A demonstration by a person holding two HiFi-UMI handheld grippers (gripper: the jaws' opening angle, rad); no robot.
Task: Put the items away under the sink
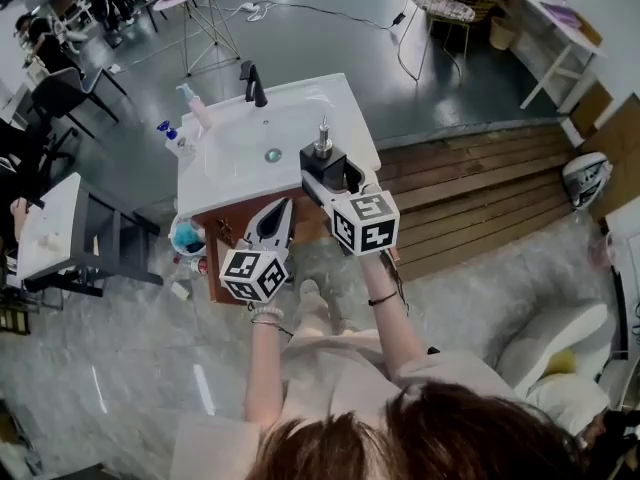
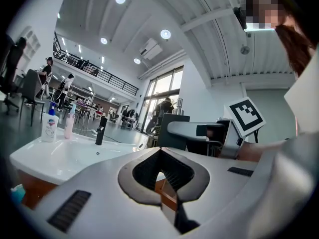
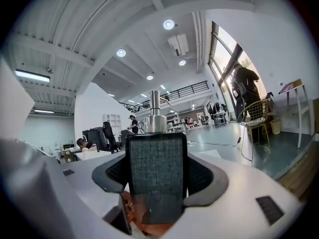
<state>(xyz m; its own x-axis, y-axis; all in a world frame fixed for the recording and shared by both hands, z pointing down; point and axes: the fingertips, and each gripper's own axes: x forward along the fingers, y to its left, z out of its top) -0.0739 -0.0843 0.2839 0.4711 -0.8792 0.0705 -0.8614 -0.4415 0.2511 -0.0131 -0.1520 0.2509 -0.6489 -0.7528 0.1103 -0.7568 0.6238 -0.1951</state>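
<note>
My right gripper (image 3: 155,171) is clamped on the soap dispenser (image 3: 155,193). It is a flat-sided black block with a finely grained face, held upright with its long axis vertical and its shiny metal pump (image 3: 155,114) on top. From above it shows at the front right corner of the glossy white sink (image 1: 235,153). My left gripper (image 2: 160,158) is closed on nothing, in front of the brown wooden cabinet (image 1: 222,230).

white left tool (image 1: 285,209), right tool (image 1: 336,173), marker cubes (image 1: 253,274); pale top (image 1: 330,380); black wristband (image 1: 382,298)
</note>
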